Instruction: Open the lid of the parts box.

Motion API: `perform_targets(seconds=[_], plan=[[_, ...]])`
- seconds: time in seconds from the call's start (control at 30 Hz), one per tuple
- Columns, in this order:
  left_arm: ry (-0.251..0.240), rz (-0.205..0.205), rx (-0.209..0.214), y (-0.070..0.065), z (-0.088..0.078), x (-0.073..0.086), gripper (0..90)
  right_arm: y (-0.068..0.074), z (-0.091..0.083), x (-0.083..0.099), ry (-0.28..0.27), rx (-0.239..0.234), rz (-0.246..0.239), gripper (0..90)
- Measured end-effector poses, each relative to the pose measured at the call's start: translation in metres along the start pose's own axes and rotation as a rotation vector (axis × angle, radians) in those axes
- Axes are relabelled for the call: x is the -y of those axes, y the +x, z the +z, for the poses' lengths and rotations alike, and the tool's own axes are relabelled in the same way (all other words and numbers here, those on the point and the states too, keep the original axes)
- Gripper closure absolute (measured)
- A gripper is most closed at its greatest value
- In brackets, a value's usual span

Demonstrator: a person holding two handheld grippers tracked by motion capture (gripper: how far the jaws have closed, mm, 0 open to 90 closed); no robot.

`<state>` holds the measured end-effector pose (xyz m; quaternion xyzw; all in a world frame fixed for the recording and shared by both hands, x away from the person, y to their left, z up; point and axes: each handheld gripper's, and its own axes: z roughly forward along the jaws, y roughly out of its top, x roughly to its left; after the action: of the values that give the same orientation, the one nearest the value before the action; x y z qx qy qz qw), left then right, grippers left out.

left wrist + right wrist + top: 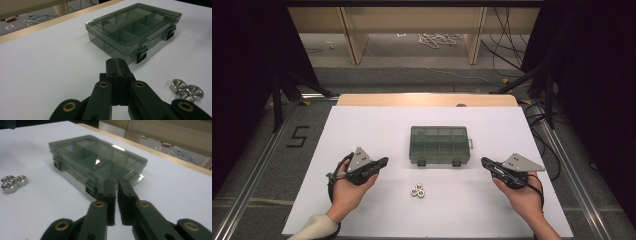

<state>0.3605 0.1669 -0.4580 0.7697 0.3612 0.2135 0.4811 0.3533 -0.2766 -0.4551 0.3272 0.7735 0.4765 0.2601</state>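
Observation:
A smoky transparent compartment box [439,145] lies closed in the middle of the white table, its two black latches facing me. Three steel nuts [417,190] sit clustered in front of it. My left gripper [386,161] hovers left of the box, pointing toward it, jaws pressed together with nothing between them. The left gripper view shows its gripper [117,62] short of the box [132,30], nuts [187,90] at the right. My right gripper [483,161] is to the right of the box, shut and empty. In the right gripper view its tips [116,182] almost reach the box [97,157], nuts [12,183] far left.
The white sheet [362,210] covers the table, with a wooden strip [427,100] along the far edge. Metal rails [257,165] run along both sides. Cables and wooden legs lie on the floor beyond the table. The box's hang tab [470,143] sticks out on its right.

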Motion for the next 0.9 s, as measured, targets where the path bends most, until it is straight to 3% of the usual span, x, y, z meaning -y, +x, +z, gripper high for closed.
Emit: perform_targets(seconds=[0.13,0.17,0.3,0.33,0.37,0.6,0.73,0.9], plan=[[0.051,0.010,0.001,0.002,0.028,-0.004,89.7,-0.006,0.012,0.001,0.044,-0.001,0.014,90.0],[0.069,0.029,0.003,0.002,0.034,-0.005,89.7,-0.008,0.016,0.002,0.046,-0.005,0.018,90.0],[0.109,0.054,0.004,0.001,0.049,-0.006,89.7,-0.015,0.028,0.005,0.089,0.004,0.038,90.0],[0.108,0.043,0.000,-0.001,0.054,-0.006,89.7,-0.017,0.031,0.006,0.096,-0.002,0.051,90.0],[0.136,0.073,-0.003,-0.003,0.060,-0.007,89.7,-0.019,0.034,0.008,0.100,-0.003,0.052,90.0],[0.157,0.103,-0.004,-0.005,0.075,-0.007,89.8,-0.021,0.051,0.013,0.161,-0.031,0.055,90.0],[0.162,0.094,-0.001,-0.007,0.078,-0.005,89.7,-0.019,0.056,0.012,0.168,-0.042,0.055,90.0],[0.193,0.123,0.006,-0.008,0.079,-0.006,89.7,-0.017,0.060,0.012,0.178,-0.050,0.047,90.0]])
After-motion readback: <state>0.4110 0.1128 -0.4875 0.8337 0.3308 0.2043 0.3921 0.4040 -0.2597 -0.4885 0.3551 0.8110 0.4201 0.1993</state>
